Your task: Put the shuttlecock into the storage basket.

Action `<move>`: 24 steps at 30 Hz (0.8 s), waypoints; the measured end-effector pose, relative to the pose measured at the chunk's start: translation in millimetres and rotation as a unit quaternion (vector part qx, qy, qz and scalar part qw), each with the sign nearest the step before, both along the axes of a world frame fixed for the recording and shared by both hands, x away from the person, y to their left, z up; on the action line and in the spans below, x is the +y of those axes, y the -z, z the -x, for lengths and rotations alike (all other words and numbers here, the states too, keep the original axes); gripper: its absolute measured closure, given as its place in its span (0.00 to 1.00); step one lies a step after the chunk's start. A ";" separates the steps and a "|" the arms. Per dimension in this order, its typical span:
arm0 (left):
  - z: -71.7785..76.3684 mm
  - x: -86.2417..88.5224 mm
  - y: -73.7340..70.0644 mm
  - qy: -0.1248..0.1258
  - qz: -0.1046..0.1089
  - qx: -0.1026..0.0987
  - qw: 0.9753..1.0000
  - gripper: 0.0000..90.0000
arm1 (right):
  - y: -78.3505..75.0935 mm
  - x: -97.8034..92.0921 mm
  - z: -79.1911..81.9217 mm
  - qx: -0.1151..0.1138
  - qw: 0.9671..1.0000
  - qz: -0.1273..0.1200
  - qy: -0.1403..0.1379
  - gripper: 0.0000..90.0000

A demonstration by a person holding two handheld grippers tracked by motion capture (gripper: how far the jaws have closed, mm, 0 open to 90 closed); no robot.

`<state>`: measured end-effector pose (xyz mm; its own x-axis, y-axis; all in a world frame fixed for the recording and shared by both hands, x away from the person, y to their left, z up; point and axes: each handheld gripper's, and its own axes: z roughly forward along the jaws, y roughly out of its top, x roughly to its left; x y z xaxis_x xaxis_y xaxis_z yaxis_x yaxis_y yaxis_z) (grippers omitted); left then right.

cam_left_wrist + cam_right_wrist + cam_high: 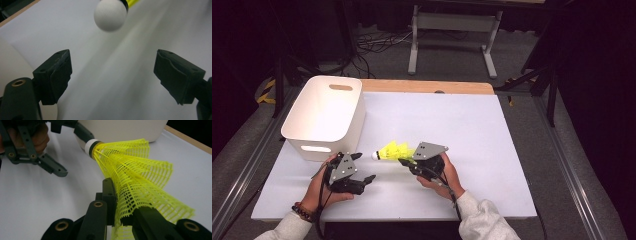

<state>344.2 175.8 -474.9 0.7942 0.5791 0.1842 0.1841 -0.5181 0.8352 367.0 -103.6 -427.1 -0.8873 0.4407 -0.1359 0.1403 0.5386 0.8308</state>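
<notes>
the right hand-held gripper point(406, 162) is clenched on the yellow mesh skirt of a shuttlecock point(135, 177), holding it just above the worktop point(472, 125) near the front edge, white cork tip pointing toward the left hand-held gripper point(364, 176). that one is released, its jaws spread wide, with the cork point(110, 13) hanging ahead of them and a little high. this looks like a hand-over or a carry to the white bin point(324, 115) at the back left corner. next, the left jaws would need to rise, line up around the cork, and close before the right lets go.
</notes>
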 end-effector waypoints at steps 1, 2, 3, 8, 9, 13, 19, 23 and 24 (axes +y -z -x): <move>-2.5 -2.8 -0.6 0.003 0.000 0.001 1.000 0.18 | 0.7 0.6 0.6 -0.001 1.000 0.004 -0.003 0.95; -4.1 -5.1 -1.0 0.005 -0.001 0.000 1.000 0.20 | 1.7 1.7 1.4 0.001 1.000 0.008 -0.006 0.95; -5.1 -7.0 -0.9 0.008 0.000 0.001 1.000 0.21 | 2.6 3.2 2.5 0.003 1.000 0.011 -0.011 0.95; -10.0 -17.7 -2.0 0.020 -0.007 -0.004 1.000 0.28 | 4.9 7.4 4.8 0.007 1.000 0.020 -0.022 0.95; -10.7 -18.8 -2.5 0.022 -0.006 -0.004 1.000 0.30 | 5.6 8.4 5.1 0.007 0.999 0.024 -0.024 0.95; -13.0 -24.8 -3.4 0.028 -0.008 -0.003 1.000 0.37 | 6.8 11.8 6.3 0.003 0.999 0.036 -0.028 0.95; -16.3 -33.2 -2.6 0.042 -0.023 0.002 0.999 0.42 | 7.0 14.7 8.0 -0.007 0.998 0.058 -0.033 0.94; -17.9 -37.6 -2.0 0.049 -0.028 0.004 0.998 0.45 | 6.5 16.5 9.7 -0.014 0.997 0.072 -0.037 0.94; -18.2 -38.6 -1.9 0.050 -0.029 0.004 0.998 0.47 | 6.2 17.0 10.3 -0.017 0.996 0.077 -0.037 0.94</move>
<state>362.4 137.2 -472.9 0.8488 0.4858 0.2086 0.1361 -0.5820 0.8017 356.8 -86.6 -433.3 -0.9106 0.3458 -0.2263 0.0693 0.6676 0.7413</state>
